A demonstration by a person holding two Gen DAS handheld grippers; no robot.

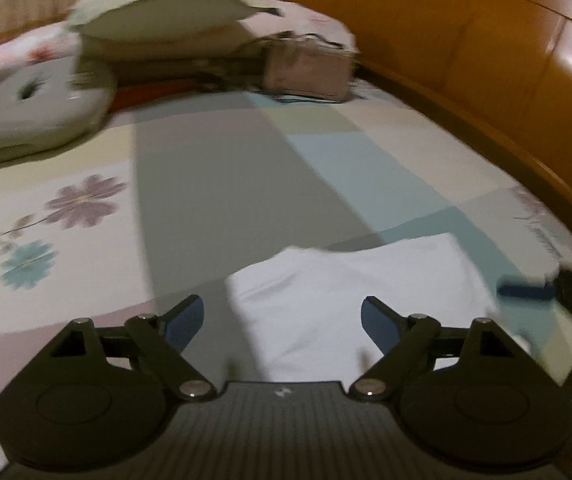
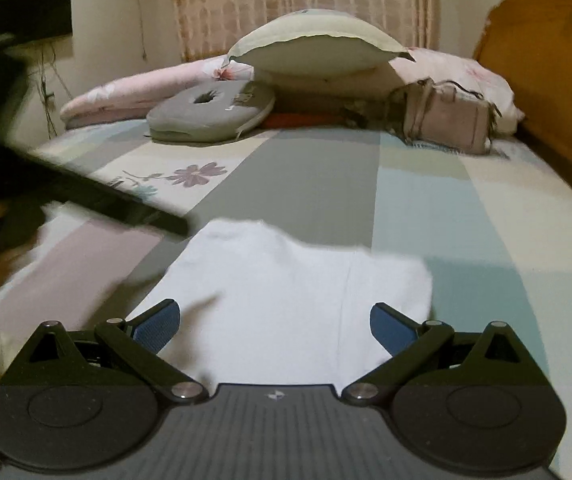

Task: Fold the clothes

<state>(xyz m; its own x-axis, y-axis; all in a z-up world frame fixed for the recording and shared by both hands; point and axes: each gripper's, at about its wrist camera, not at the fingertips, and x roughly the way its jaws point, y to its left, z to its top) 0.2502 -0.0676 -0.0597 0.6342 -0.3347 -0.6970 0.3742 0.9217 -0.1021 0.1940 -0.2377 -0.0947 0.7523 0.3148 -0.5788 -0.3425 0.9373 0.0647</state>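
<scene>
A white garment (image 1: 346, 300) lies folded flat on the patchwork bedspread (image 1: 214, 184), near the bed's front edge. My left gripper (image 1: 284, 322) hovers open over the garment's left part, its blue pads wide apart with nothing pinched. At the right edge of the left wrist view, one of my right gripper's blue pads (image 1: 526, 292) shows blurred beside the garment. In the right wrist view the same white garment (image 2: 294, 300) lies under my right gripper (image 2: 274, 326), which is open and empty. My left gripper's dark, blurred fingers (image 2: 126, 208) reach in from the left toward the garment's far left corner.
Along the far side of the bed lie a cream pillow (image 2: 318, 46), a grey ring cushion (image 2: 210, 112), a pink floral quilt (image 2: 126, 94) and a pinkish bag (image 2: 446, 120). A wooden headboard (image 1: 486, 60) runs along the right. The striped bedspread (image 2: 306, 184) stretches between.
</scene>
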